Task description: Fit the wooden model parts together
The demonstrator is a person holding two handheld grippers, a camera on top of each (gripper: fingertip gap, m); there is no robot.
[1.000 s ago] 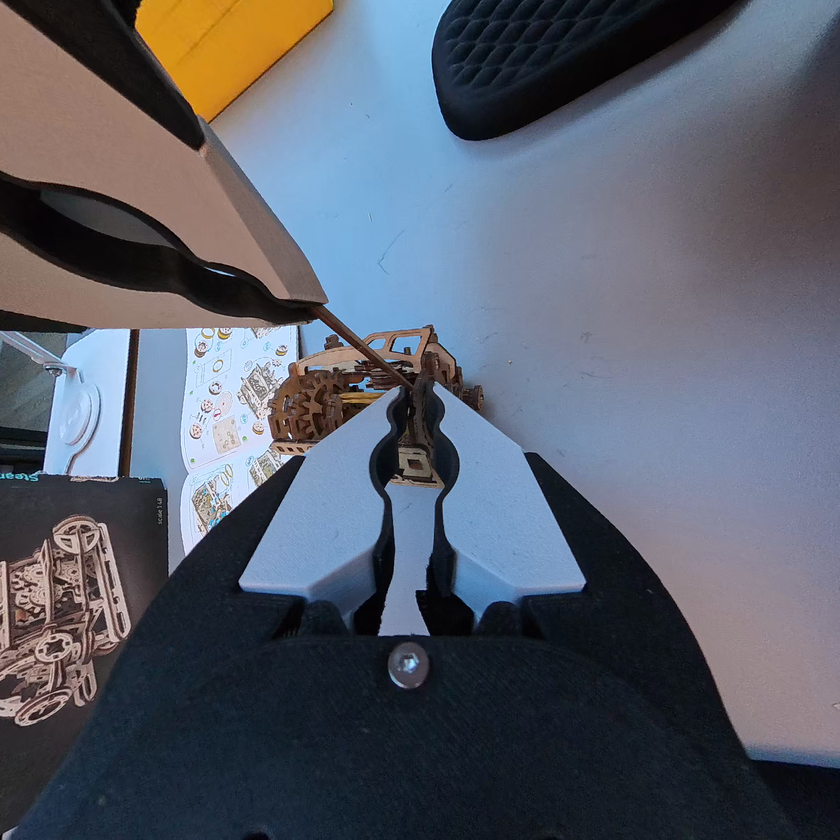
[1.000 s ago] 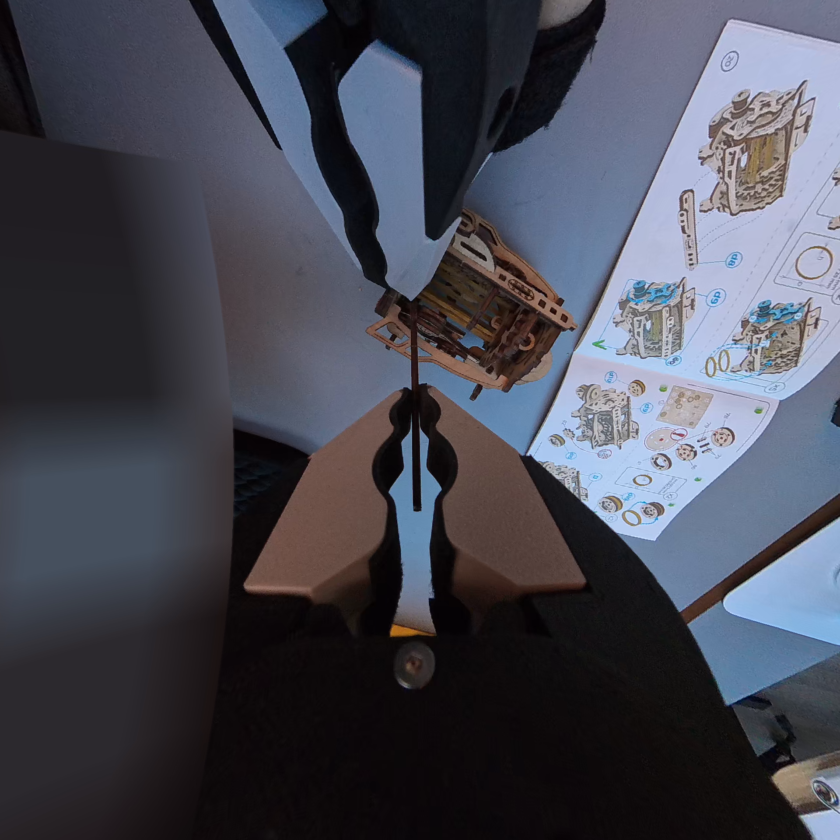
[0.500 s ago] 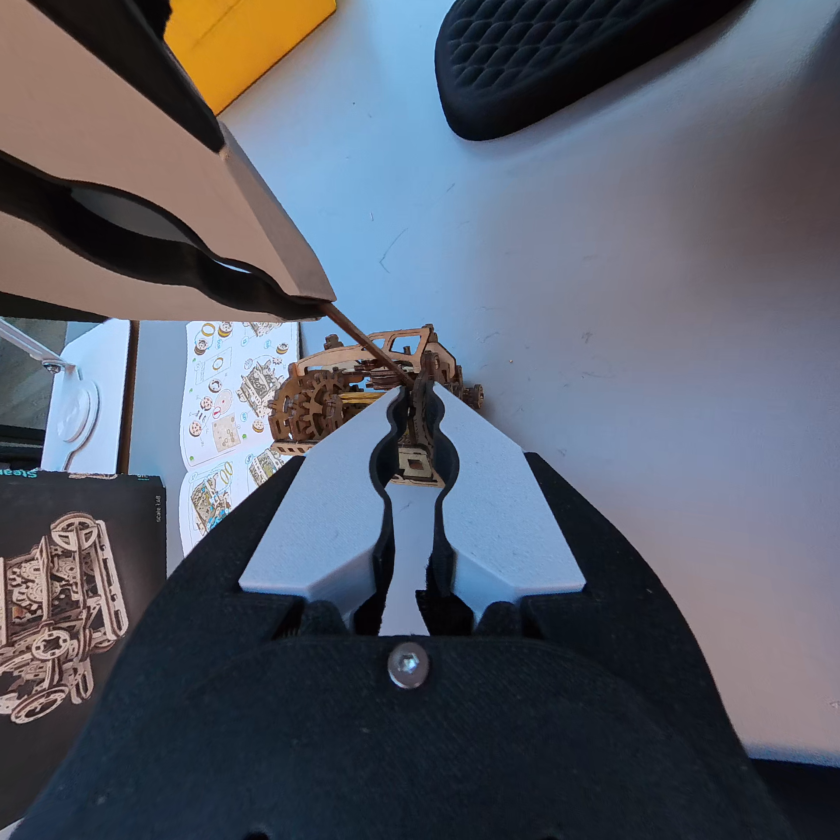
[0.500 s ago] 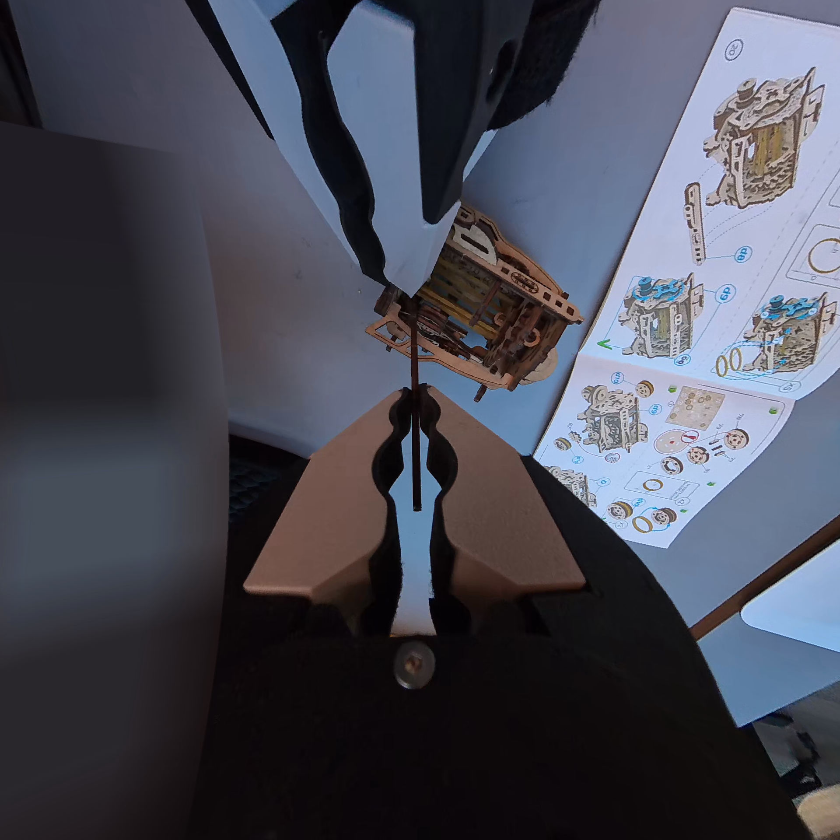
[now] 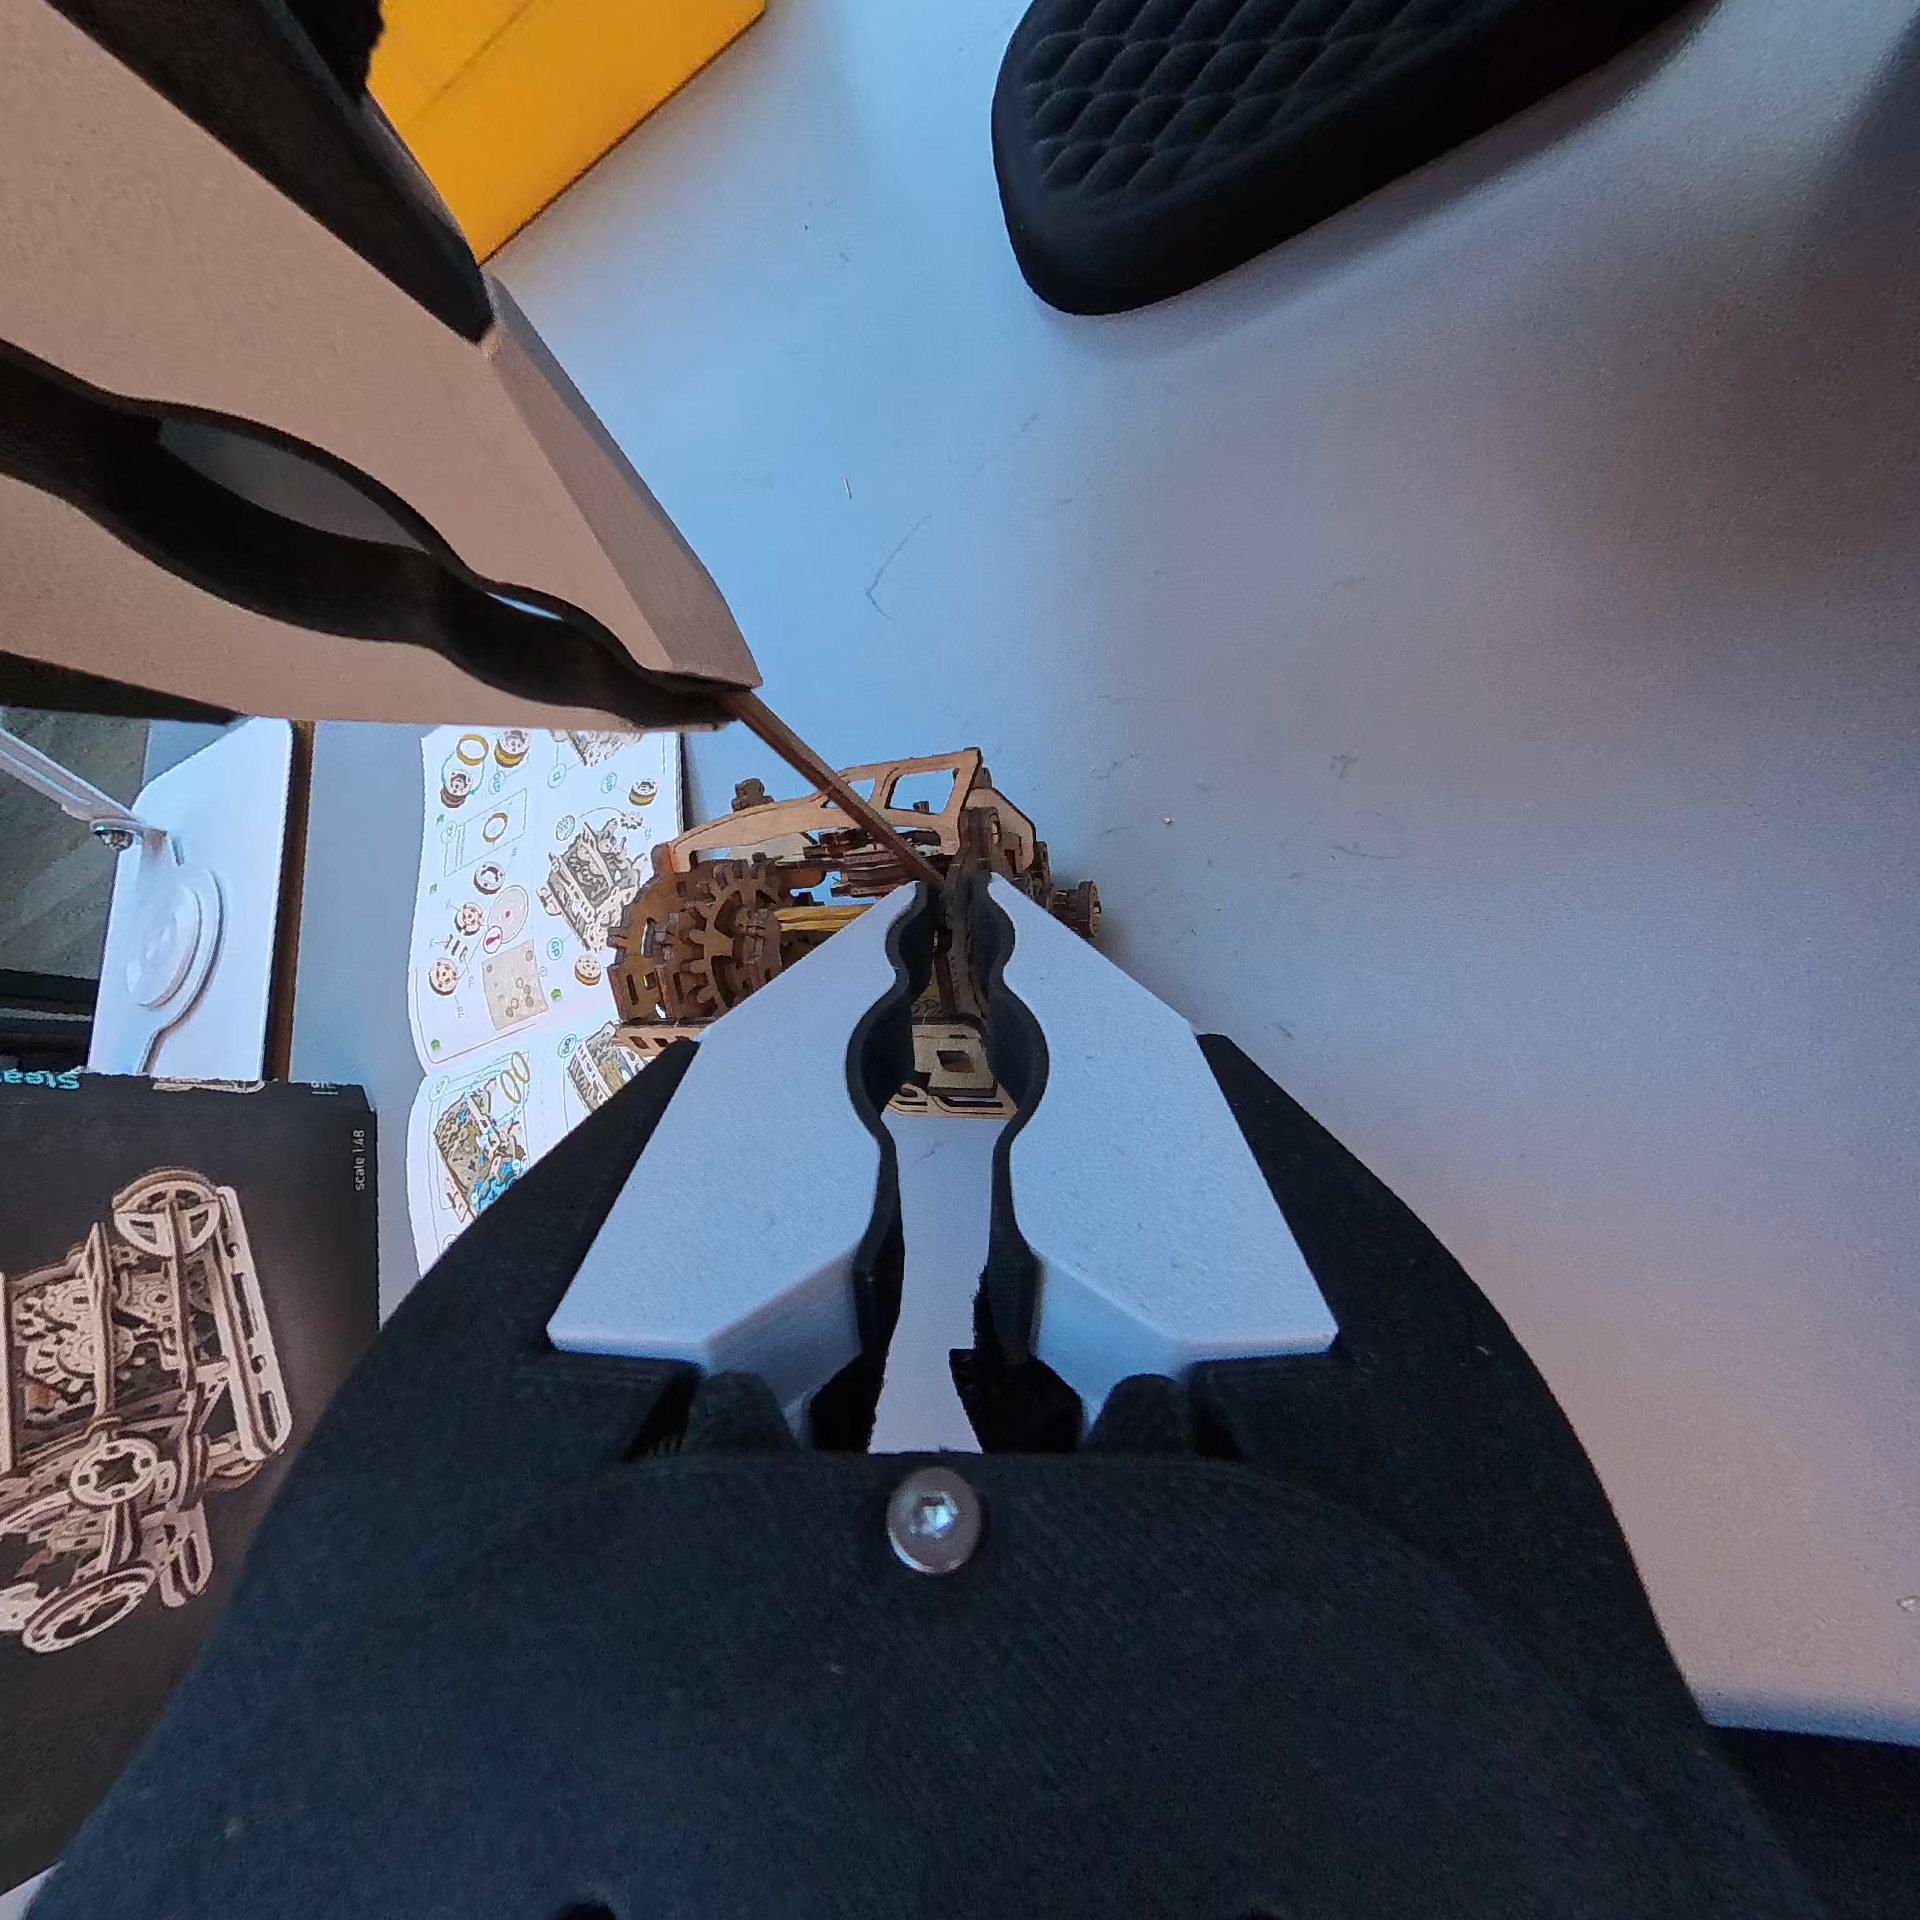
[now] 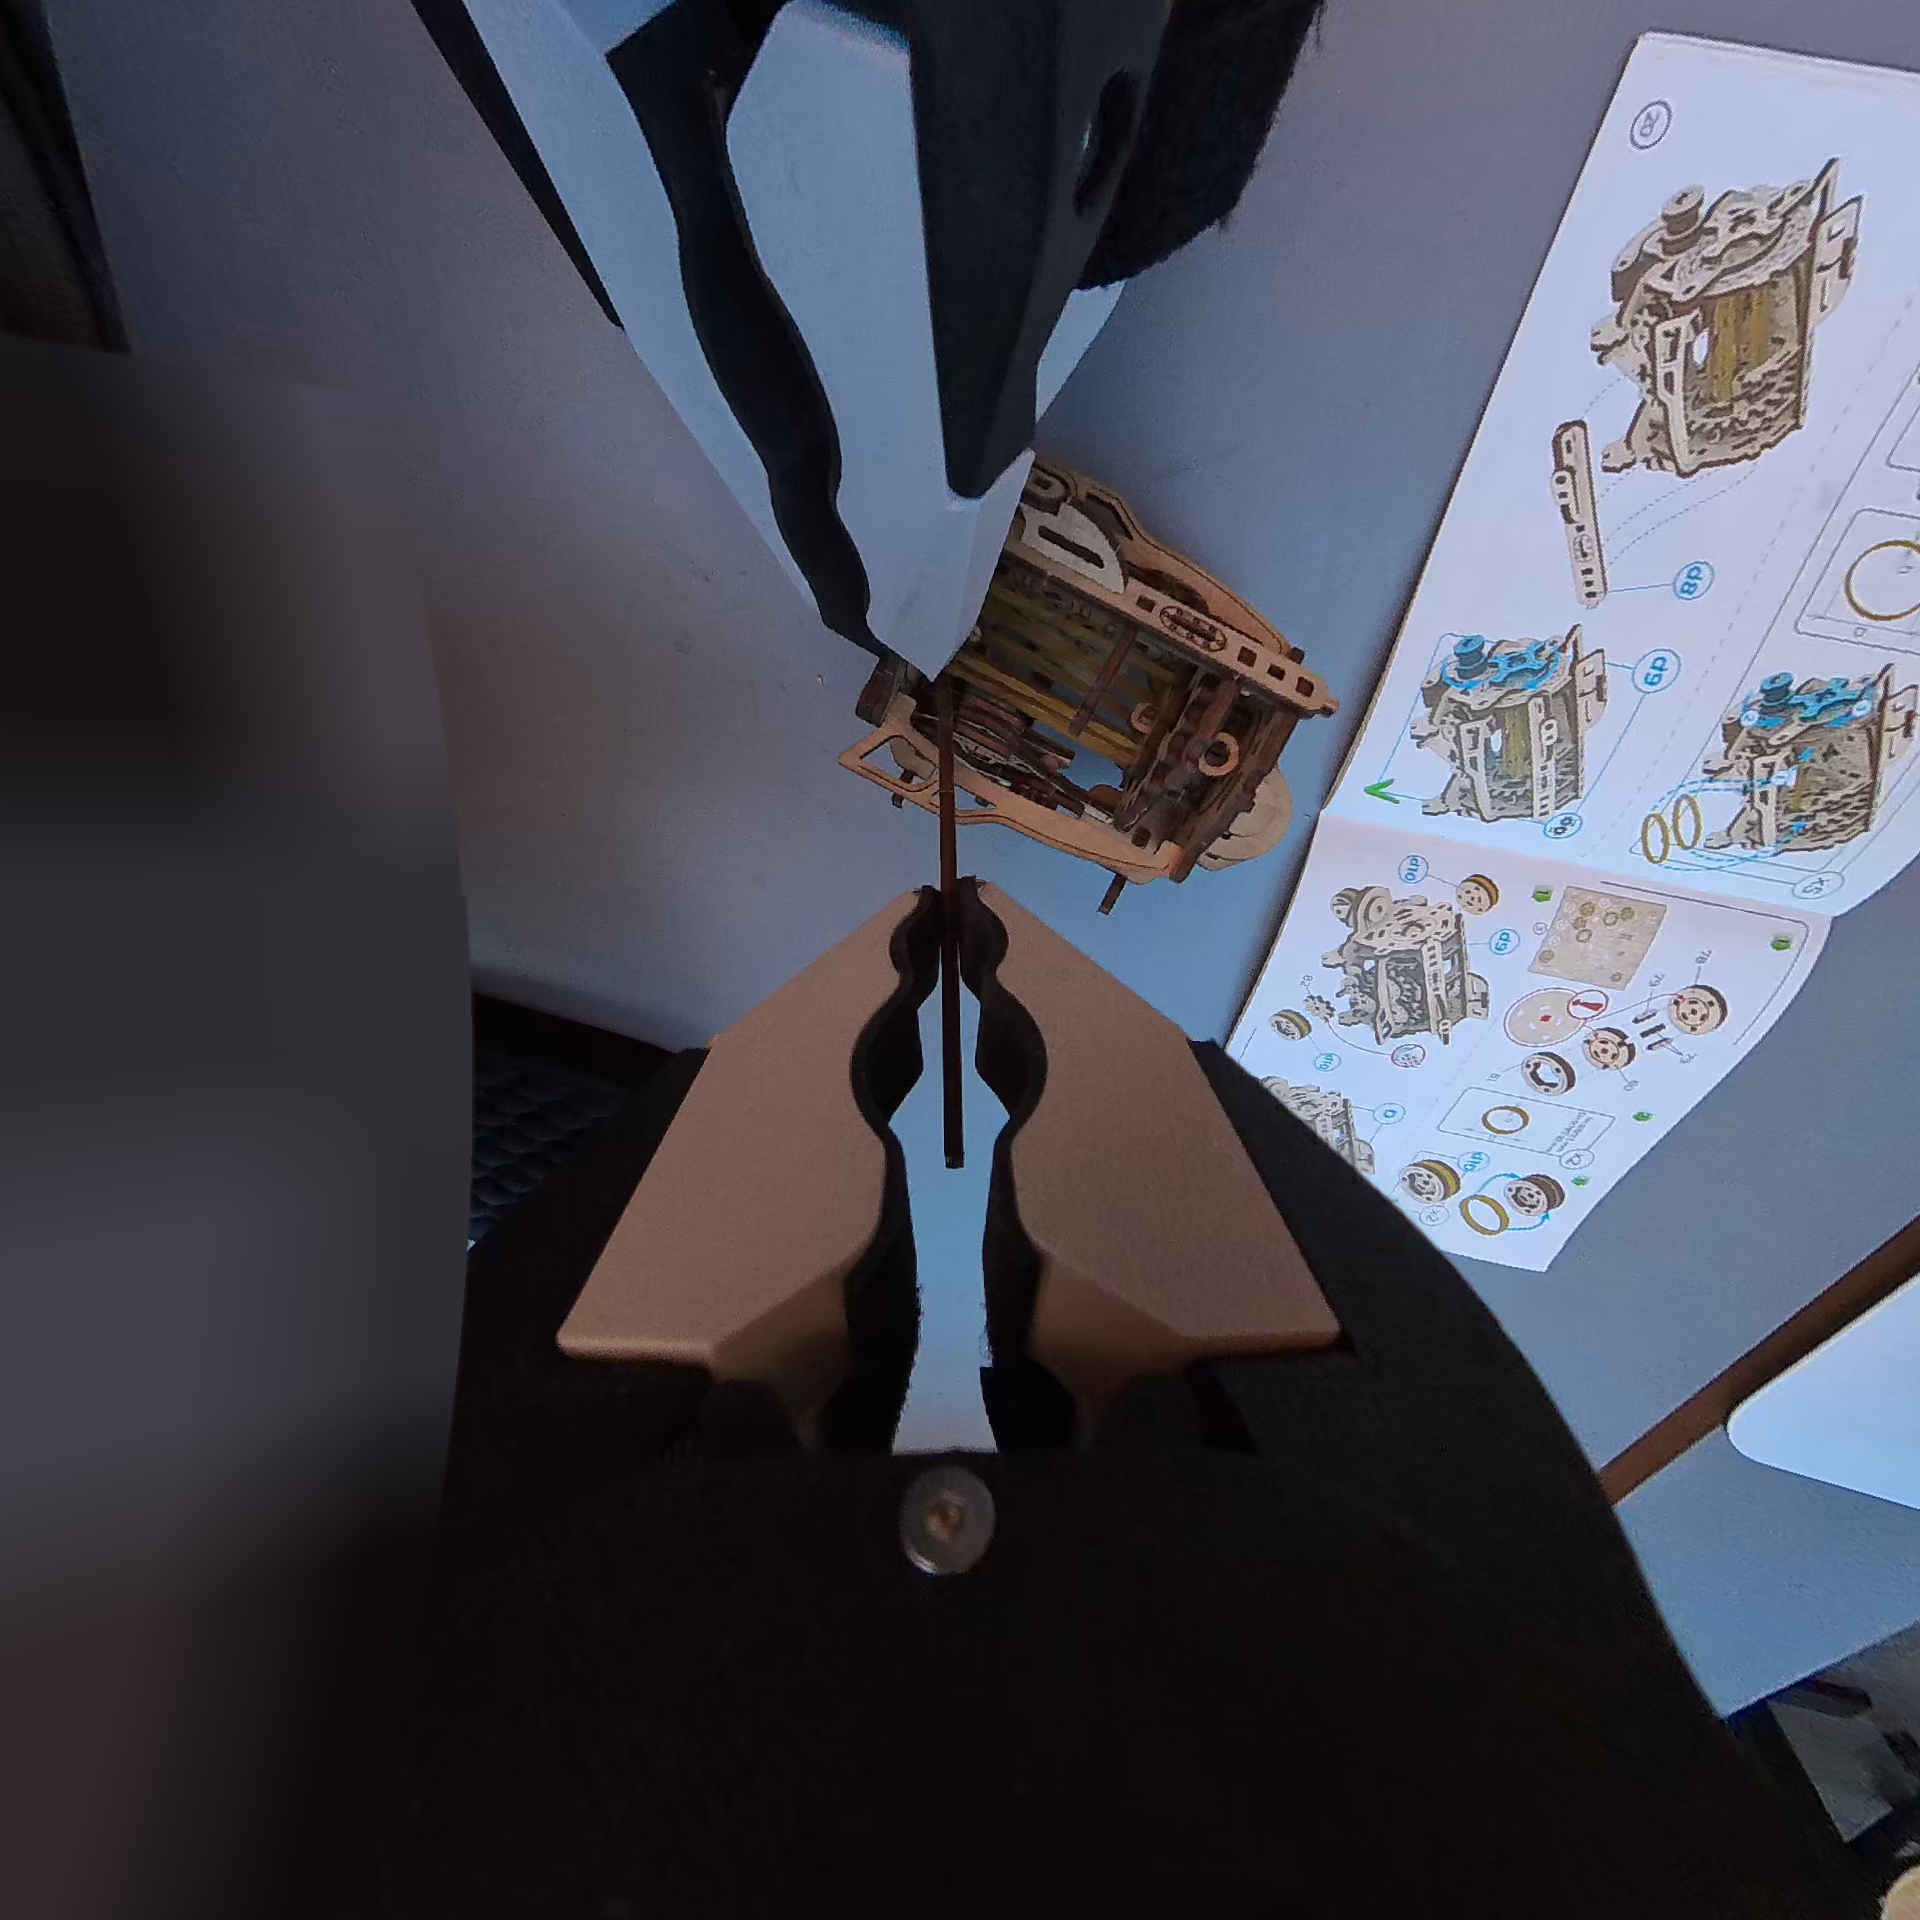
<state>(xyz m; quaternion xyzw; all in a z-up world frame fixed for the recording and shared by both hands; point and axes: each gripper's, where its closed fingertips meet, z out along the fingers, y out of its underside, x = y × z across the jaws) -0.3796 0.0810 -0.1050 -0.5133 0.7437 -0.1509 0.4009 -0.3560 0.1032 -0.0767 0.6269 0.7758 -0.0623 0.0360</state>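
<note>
Holding steady: the left gripper (image 5: 951, 904) has its jaws clenched on the end of the wooden model (image 5: 831, 894), judged to be bracing it so the rod has something firm to push against.
Box: a black box (image 5: 177, 1309) printed with the model's picture lies well to the left of the left jaws, out of the work.
Instruction sheet: the white sheet (image 5: 520, 904) lies flat on the table (image 5: 1351, 727) just left of the model, near the jaws, likely kept open for reference.
Model: it sits straight ahead of the left jaws, its near end between the tips; gears show to the left of the tips. From the right wrist view the model (image 6: 1122, 727) hangs just beyond the right jaws, tilted, under the other gripper's tips.
Rod: a thin dark rod (image 6: 951, 997) runs along the gap of the right gripper (image 6: 945, 894), jaws clamped on it at the tips, its back end free between the fingers. Its front end (image 5: 831, 795) reaches the model right at the left jaws' tips.
Why so: gripping the rod lengthwise seems meant to aim it into a hole; whether it has entered cannot be told.
Cushion: a black quilted pad (image 5: 1299, 125) lies far beyond and right of the left jaws.
</note>
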